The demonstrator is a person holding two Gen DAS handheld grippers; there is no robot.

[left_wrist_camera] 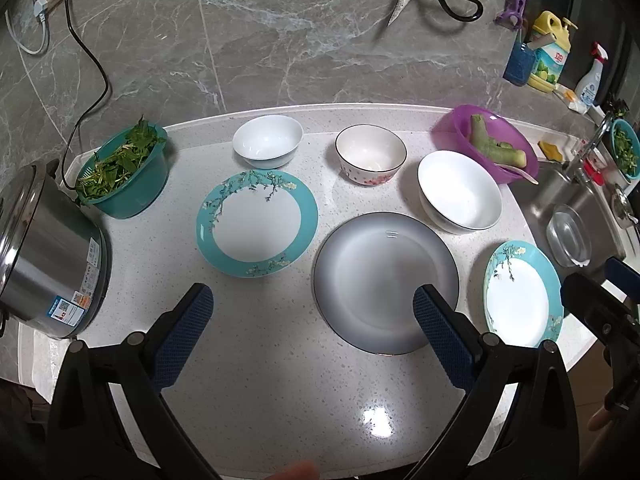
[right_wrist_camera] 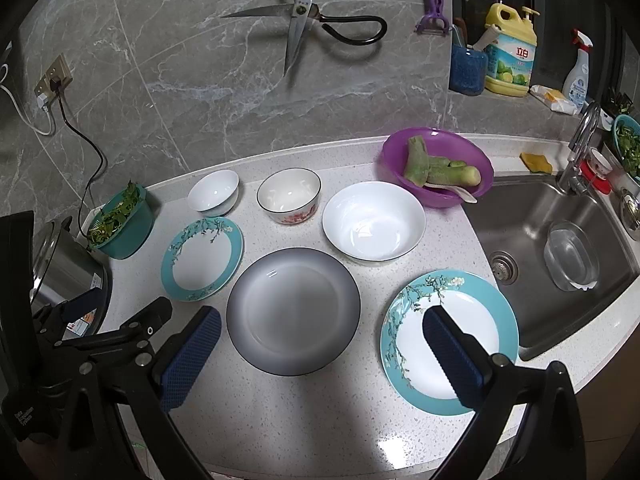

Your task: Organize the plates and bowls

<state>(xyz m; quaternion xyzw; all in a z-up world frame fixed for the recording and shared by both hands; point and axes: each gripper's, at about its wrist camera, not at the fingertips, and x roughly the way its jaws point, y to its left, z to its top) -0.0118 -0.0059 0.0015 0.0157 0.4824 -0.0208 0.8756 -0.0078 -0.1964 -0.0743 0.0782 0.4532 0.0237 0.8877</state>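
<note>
While nothing sits between its blue pads, the left gripper (left_wrist_camera: 313,304) hovers at the bottom of the left wrist view, jaws spread wide above the white speckled counter (left_wrist_camera: 280,380). Its right finger overlaps the near rim of a gray plate (left_wrist_camera: 380,272) at lower centre. A teal-rimmed floral plate (left_wrist_camera: 256,222) lies left of centre, and a second teal floral plate (left_wrist_camera: 520,292) lies at the right, close to the counter's edge beside the sink (left_wrist_camera: 576,216). Three bowls line the middle: a small white bowl (left_wrist_camera: 267,141), a bowl with red flowers (left_wrist_camera: 370,154) and a large white bowl (left_wrist_camera: 460,192). Bare counter stretches across the bottom of the frame (the widest open patch). A steel cooker (left_wrist_camera: 48,264) with unreadable stickers fills the left edge.

From the right wrist view, the right gripper (right_wrist_camera: 322,318) is likewise wide open and empty at the bottom. Its right finger hangs over the right teal plate (right_wrist_camera: 448,344), whose rim lies close to the sink (right_wrist_camera: 560,248); the gray plate (right_wrist_camera: 294,310) shows between the fingers. The large white bowl (right_wrist_camera: 374,220) sits just behind the gray plate. At upper right, a yellow detergent bottle (right_wrist_camera: 510,56) bears Chinese characters. The left gripper (right_wrist_camera: 112,320) enters at lower left.
</note>
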